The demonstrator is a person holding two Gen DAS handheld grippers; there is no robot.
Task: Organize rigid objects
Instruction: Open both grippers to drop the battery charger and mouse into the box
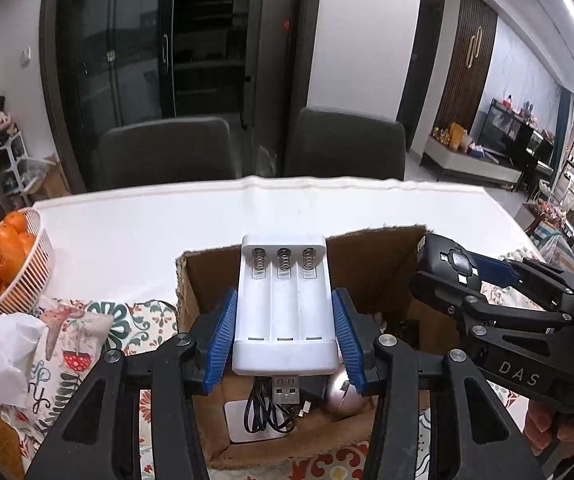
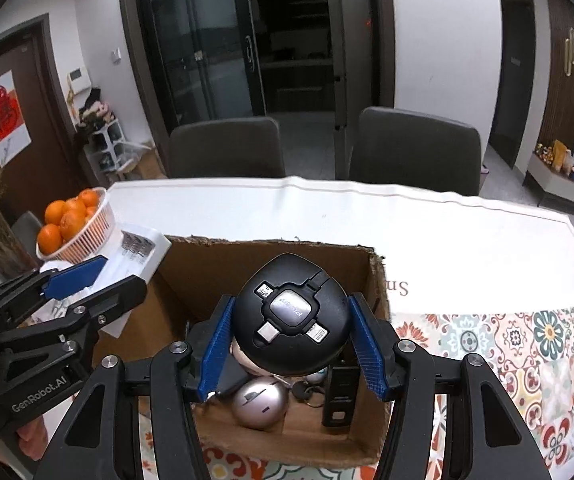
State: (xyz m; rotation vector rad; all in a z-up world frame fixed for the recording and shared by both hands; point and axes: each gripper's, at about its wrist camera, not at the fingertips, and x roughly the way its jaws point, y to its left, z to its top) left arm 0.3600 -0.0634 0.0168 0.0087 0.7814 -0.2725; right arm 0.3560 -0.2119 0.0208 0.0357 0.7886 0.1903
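At centre frame, the white battery charger (image 1: 286, 304) is clamped by the left tool (image 1: 286, 334) above the cardboard box (image 1: 371, 264). The right tool (image 2: 291, 338) grips a round black cable reel (image 2: 290, 316) over the same box, which sits on the surface (image 1: 135, 220).

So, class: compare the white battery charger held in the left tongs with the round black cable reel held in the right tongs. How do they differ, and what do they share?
The battery charger is white and rectangular; the cable reel is black and round. The charger shows three empty slots with springs; the reel carries several connector plugs around a centre hub. The left tongs hold the charger; the right tongs hold the reel. Both are clamped between blue pads above the open cardboard box.
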